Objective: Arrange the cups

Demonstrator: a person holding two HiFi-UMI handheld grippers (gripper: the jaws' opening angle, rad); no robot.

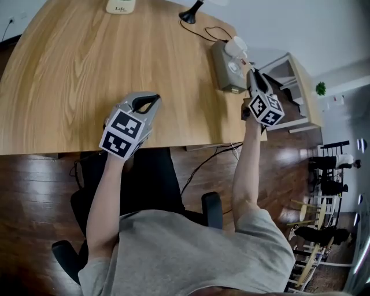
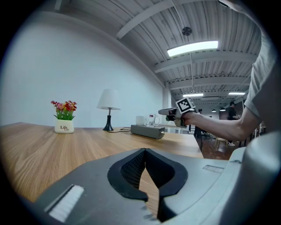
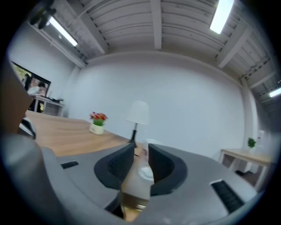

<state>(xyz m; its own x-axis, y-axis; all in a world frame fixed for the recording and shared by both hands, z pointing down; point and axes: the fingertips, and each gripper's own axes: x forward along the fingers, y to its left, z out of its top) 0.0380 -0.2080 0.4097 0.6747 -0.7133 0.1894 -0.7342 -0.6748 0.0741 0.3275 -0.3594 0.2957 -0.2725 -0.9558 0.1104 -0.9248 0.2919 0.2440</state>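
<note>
The cups (image 1: 236, 47) stand on top of the grey box (image 1: 226, 75), which sits at the far right edge of the wooden table (image 1: 87, 69). In the left gripper view two pale cups (image 2: 146, 120) show side by side on that box.

The right gripper (image 1: 250, 70) hovers just right of the box, level with the cups. Its jaws stand apart, and a blurred whitish cup shows in the gap; I cannot tell whether the pads touch it.

Behind the box a black cable (image 1: 211, 32) runs to a lamp (image 1: 189, 14). Further left of that is a flower pot (image 2: 64, 123).

Right of the box, off the table, stands a pale side shelf (image 1: 303, 92).

The left gripper (image 1: 151, 99) rests well left of the box near the table's front edge, with its jaws closed and empty.
</note>
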